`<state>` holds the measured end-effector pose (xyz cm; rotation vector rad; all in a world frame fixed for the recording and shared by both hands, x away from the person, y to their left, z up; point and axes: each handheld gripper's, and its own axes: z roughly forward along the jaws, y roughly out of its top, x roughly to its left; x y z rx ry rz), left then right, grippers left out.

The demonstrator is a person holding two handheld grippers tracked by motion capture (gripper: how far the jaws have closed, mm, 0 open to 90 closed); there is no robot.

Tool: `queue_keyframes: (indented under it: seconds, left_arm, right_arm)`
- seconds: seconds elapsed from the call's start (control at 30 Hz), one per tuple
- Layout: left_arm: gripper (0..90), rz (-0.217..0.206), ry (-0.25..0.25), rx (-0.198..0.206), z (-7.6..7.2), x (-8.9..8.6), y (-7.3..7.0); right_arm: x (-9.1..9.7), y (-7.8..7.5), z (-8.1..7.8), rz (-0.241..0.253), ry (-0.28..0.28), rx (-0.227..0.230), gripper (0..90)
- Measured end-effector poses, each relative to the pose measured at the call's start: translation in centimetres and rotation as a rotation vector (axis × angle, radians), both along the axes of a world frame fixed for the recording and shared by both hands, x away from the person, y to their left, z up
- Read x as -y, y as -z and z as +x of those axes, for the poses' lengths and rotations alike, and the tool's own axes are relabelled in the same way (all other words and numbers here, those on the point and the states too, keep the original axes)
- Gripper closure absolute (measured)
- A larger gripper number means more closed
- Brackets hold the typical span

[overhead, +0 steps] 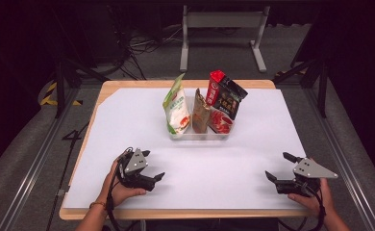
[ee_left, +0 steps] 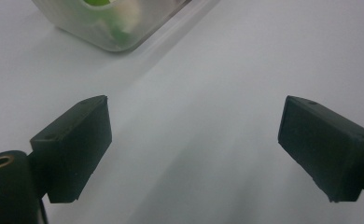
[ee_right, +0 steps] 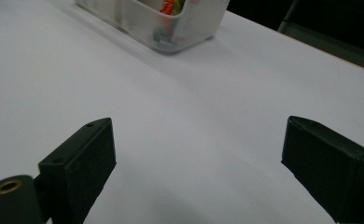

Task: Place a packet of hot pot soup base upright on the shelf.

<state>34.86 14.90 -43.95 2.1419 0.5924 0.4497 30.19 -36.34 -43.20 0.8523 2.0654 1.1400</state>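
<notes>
both grippers sit low at the near edge of the white table [overhead: 128, 115], one at each side, and nothing is in either of them. the left gripper [overhead: 153, 166] rests under the person's left hand [overhead: 116, 185] with its jaws spread wide, and its own view shows the two black pads far apart over bare tabletop, with a corner of the clear tub [ee_left: 101, 35] just ahead. the right gripper [overhead: 281, 166] is the same story on the other side, jaws wide and empty, held by the right hand [overhead: 315, 197], its view looking across the white surface at the tub's near corner [ee_right: 171, 32]. the tub [overhead: 200, 135] stands in the middle of the table towards the far side, well apart from both grippers. standing up in it, left to right, are a white and green pouch [overhead: 176, 108], a brown packet [overhead: 200, 113], and a red and black bag [overhead: 226, 98] leaning behind a small red packet [overhead: 220, 121]. this looks like the waiting point, with no reach begun. the next move likely calls for one gripper to travel forward to the tub, come down over the top edge of a chosen packet, and close on it squarely, since the packets stand tight together and a sloppy pinch could drag a neighbour or tip the tub.
</notes>
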Motion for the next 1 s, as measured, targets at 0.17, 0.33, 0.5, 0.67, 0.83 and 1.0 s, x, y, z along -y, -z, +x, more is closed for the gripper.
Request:
queue_keyframes:
  seconds: [0.17,0.33,0.5,0.67,0.83,1.0]
  left_arm:
    - [10.4,0.006,0.001,-0.001,0.03,0.03,0.09]
    - [10.4,0.004,0.002,-0.001,0.20,0.04,0.04]
    - [10.3,0.010,0.001,-0.004,0.29,0.20,0.14]
    - [10.3,0.011,0.000,-0.004,0.23,0.18,0.13]
    - [10.4,0.014,-0.003,-0.005,0.31,0.09,0.19]
    - [10.4,0.017,0.002,-0.007,0.37,0.21,0.26]
  right_arm:
    - [-0.02,-0.07,-0.25,0.009,0.004,-0.006,10.4]
    - [0.24,-0.18,-0.38,0.015,0.014,0.001,10.3]
    - [0.30,-0.11,-0.36,0.012,0.018,0.004,10.3]
    - [0.22,-0.08,-0.35,-0.001,0.015,0.013,10.2]
    - [0.30,-0.06,-0.28,-0.002,0.019,0.011,10.2]
    - [0.39,0.18,-0.20,0.002,0.017,-0.003,10.2]
